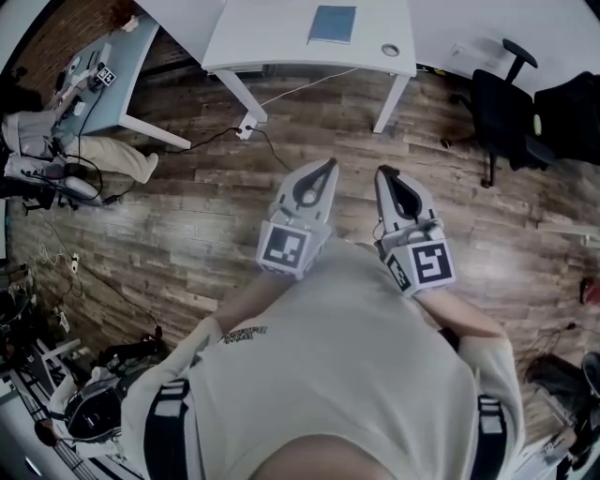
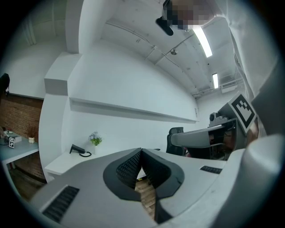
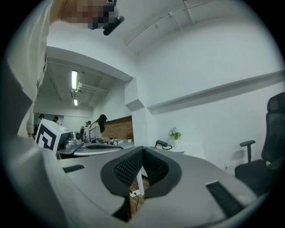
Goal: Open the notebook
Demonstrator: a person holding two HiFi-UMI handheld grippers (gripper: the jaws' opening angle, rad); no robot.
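Note:
The notebook (image 1: 332, 24), with a blue-grey cover, lies closed on the white table (image 1: 272, 42) at the far end of the room in the head view. Both grippers are held side by side in front of the person's chest, over the wooden floor and well short of the table. My left gripper (image 1: 328, 165) (image 2: 141, 152) is shut with nothing between its pads. My right gripper (image 1: 384, 172) (image 3: 142, 149) is shut and empty too. Neither gripper view shows the notebook.
A small round object (image 1: 390, 50) sits on the table to the right of the notebook. A black office chair (image 1: 502, 103) stands right of the table. A cable and plug block (image 1: 247, 127) lie on the floor by the table legs. Another desk (image 1: 117, 70) with a seated person is at the left.

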